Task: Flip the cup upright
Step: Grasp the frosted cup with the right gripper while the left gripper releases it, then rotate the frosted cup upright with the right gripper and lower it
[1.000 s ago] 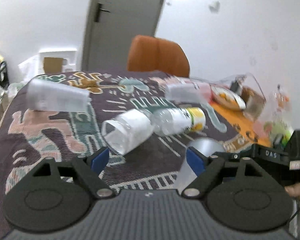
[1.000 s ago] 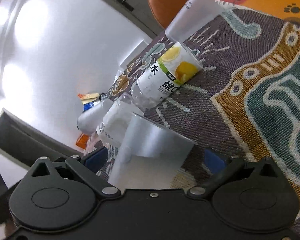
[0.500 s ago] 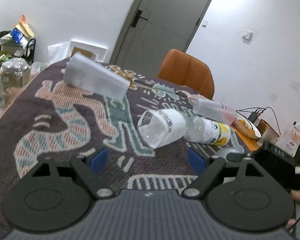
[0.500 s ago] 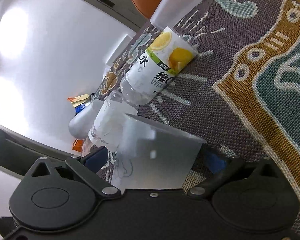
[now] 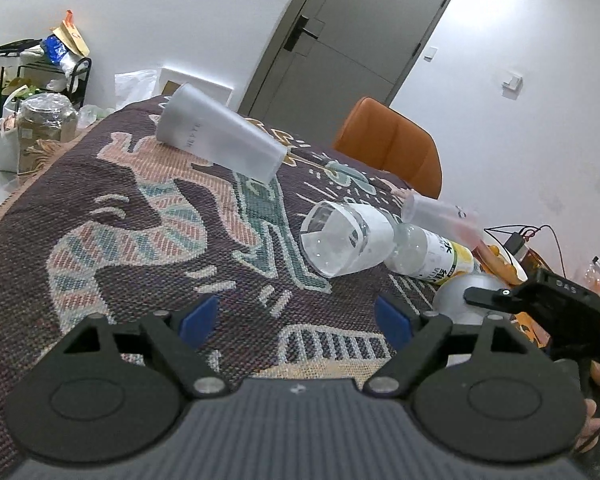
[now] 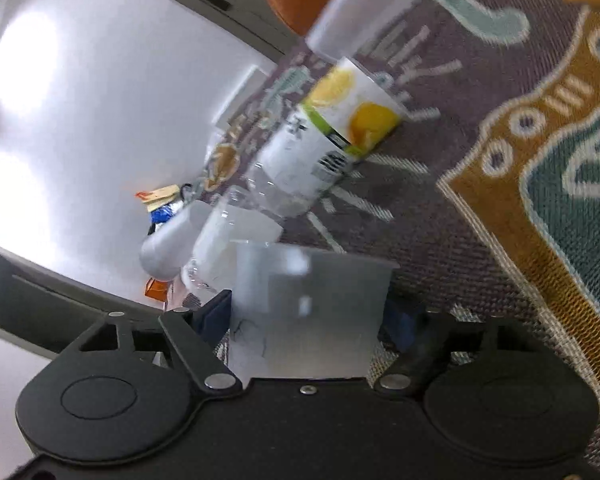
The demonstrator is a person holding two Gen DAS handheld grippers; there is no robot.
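Observation:
A frosted plastic cup [image 6: 308,308] sits between the fingers of my right gripper [image 6: 306,316], which is shut on it and holds it tilted over the patterned cloth. The same cup shows in the left wrist view [image 5: 458,294] at the right, with the right gripper's black body behind it. My left gripper [image 5: 296,320] is open and empty above the cloth. A clear glass [image 5: 346,240] lies on its side ahead of it. A tall frosted cup [image 5: 220,138] lies tipped farther back. Another frosted cup [image 5: 440,214] lies at the right.
A lemon-label bottle [image 5: 430,256] lies against the clear glass; it also shows in the right wrist view [image 6: 328,140]. An orange chair [image 5: 392,146] stands behind the table. Cables and snacks [image 5: 512,252] crowd the right edge. Bags and a rack [image 5: 40,80] stand at the left.
The right gripper has rolled, turning the held frosted cup over the cloth. The left gripper has swung up and left, away from the cup.

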